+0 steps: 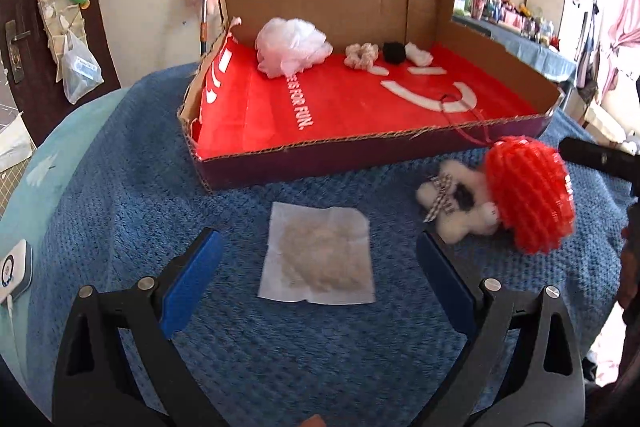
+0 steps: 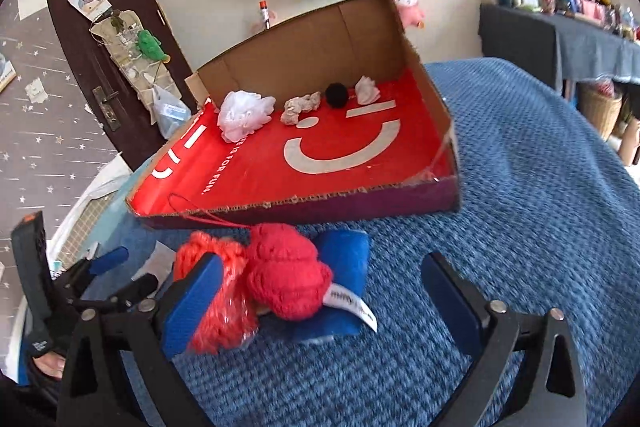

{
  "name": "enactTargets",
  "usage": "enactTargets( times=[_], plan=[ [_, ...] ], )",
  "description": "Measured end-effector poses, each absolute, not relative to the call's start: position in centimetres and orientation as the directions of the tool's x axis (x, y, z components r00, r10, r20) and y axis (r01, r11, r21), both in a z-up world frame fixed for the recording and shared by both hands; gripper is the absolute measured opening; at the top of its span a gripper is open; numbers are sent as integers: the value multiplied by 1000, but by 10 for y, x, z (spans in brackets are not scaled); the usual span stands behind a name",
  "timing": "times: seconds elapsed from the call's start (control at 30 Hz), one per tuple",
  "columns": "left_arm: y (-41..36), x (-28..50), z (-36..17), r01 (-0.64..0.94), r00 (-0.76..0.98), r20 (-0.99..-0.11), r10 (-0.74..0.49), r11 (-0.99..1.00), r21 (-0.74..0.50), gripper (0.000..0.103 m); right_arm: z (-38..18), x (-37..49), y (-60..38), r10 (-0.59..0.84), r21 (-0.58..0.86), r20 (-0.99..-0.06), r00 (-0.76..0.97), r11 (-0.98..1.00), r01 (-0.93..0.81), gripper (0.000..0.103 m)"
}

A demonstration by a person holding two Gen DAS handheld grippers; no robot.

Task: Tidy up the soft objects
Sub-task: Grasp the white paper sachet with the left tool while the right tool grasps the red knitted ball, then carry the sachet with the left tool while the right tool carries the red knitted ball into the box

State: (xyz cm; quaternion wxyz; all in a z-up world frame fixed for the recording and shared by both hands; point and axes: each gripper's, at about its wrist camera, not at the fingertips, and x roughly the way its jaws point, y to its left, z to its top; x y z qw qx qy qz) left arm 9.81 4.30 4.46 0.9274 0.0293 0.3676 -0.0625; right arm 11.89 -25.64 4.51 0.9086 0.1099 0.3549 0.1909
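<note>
my left gripper (image 1: 318,259) gapes wide, empty, white sachet (image 1: 318,261) between its fingers on the blue blanket (image 1: 120,227). my right gripper (image 2: 320,287) is wide too, holding nothing; red knit ball (image 2: 288,275) between, red mesh pouf (image 2: 216,291) at 9 o'clock. cardboard tray (image 1: 304,151) at 12.

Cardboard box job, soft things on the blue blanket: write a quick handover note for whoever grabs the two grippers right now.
Left gripper: open, empty, either side of the white sachet flat on the blanket.
Right gripper: open, empty, facing the red knitted piece and blue cushion.
Done: white mesh pouf, cream scrunchie, black pom and small white piece sit along the back wall of the cardboard box.
Left: sachet, white plush toy, red mesh pouf, knitted piece and cushion, all outside the box.
</note>
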Motion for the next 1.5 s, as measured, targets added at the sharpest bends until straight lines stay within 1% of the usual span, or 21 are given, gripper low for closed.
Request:
enactTargets(
  times=[0.03,0.07,0.1,0.13,0.2,0.23,0.27,0.3,0.33,0.37,0.4,0.43,0.47,0.5,0.6,0.97,1.23,1.4,1.5],
  plan=[
    [45,100,43,138,716,-692,-94,990,9,98,44,123,-256,432,341,-611,664,900,-272,97],
    [47,102,42,138,710,-698,-93,990,8,96,43,127,-255,436,342,-616,656,898,-276,93],
    [48,104,40,137,703,-705,-94,991,5,90,42,130,-252,438,338,-624,647,898,-282,90],
    [49,105,39,141,694,-713,-99,990,0,86,41,132,-251,439,335,-629,642,898,-286,89],
    [50,109,34,167,661,-738,-133,986,-28,73,40,135,-248,450,337,-633,630,893,-299,88],
    [49,111,31,178,647,-749,-146,983,-37,69,38,137,-246,452,337,-637,625,892,-302,87],
    [49,112,28,188,639,-754,-152,981,-39,66,37,139,-246,456,340,-639,620,890,-305,83],
    [49,111,27,190,645,-748,-153,981,-36,64,35,140,-246,476,359,-636,607,879,-314,76],
    [49,110,27,196,649,-744,-160,980,-40,60,34,141,-246,495,377,-635,593,868,-322,72],
    [49,110,27,203,650,-741,-170,978,-46,51,31,142,-246,518,397,-634,574,855,-333,62],
    [49,110,28,208,652,-736,-180,977,-54,42,30,143,-245,529,405,-637,562,849,-340,60],
    [50,109,29,209,654,-734,-183,976,-57,40,29,142,-244,536,410,-635,557,844,-345,58],
    [50,109,30,208,656,-732,-184,976,-60,35,30,141,-245,547,420,-621,561,837,-351,41],
    [51,108,31,209,658,-729,-189,976,-65,28,31,140,-246,588,460,-600,543,808,-368,34],
    [51,106,36,224,655,-724,-218,970,-89,24,37,135,-247,568,436,-597,567,823,-365,34],
    [41,94,62,289,690,-669,-276,953,-95,24,76,113,-263,512,369,-535,671,857,-360,34],
    [36,96,66,302,694,-660,-287,949,-94,24,74,108,-266,493,351,-545,678,869,-350,34],
    [36,97,73,309,702,-649,-293,947,-94,24,81,107,-267,497,350,-526,691,866,-357,34],
    [36,105,85,316,711,-637,-298,945,-88,24,95,115,-263,494,331,-513,702,869,-369,34]
  ],
)
